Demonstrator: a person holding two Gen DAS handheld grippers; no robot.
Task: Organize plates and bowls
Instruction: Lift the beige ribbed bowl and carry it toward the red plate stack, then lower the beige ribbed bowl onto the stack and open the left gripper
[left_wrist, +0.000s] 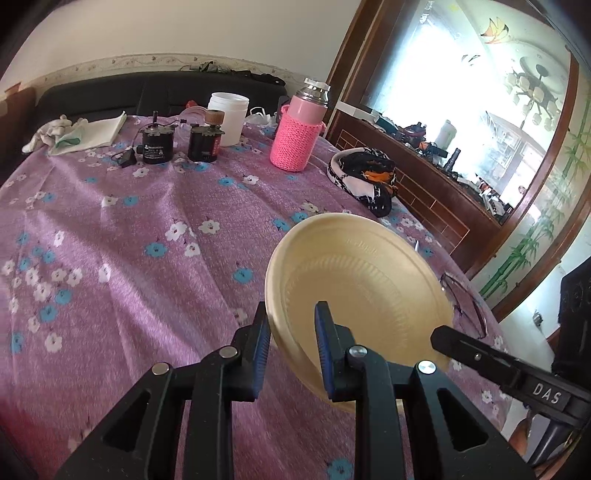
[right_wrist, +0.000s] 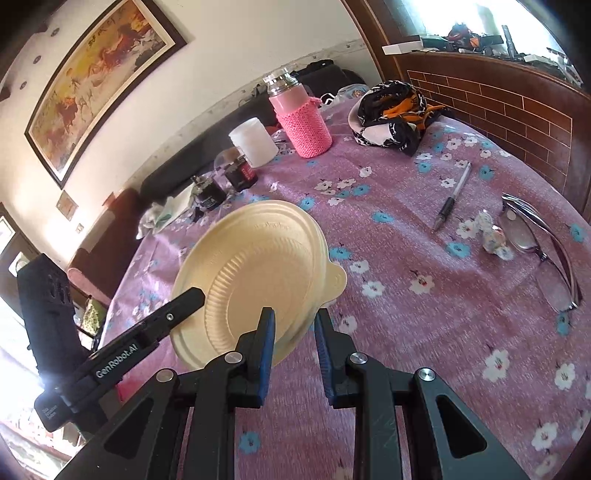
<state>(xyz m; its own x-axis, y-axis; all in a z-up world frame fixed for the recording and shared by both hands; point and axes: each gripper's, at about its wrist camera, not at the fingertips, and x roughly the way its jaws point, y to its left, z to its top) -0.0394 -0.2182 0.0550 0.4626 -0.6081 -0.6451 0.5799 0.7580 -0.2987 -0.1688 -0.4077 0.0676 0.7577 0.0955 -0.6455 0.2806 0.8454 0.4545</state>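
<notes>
Black claw (left_wrist: 290, 349), blue pads (left_wrist: 263, 354)

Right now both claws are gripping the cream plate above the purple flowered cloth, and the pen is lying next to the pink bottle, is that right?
Not quite. The pen lies well away from the pink bottle, nearer the glasses, as the right wrist view shows. The rest holds: the left claw and the right claw both grip the cream plate above the purple flowered cloth.

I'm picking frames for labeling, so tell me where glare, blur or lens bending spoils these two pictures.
Left wrist view: the window is blown out white, the tablecloth near the bottom is smeared, and the edges bend and darken. Right wrist view: glare whitens the lower left corner, the painting curves with the lens, while the pen and glasses stay fairly sharp.
</notes>
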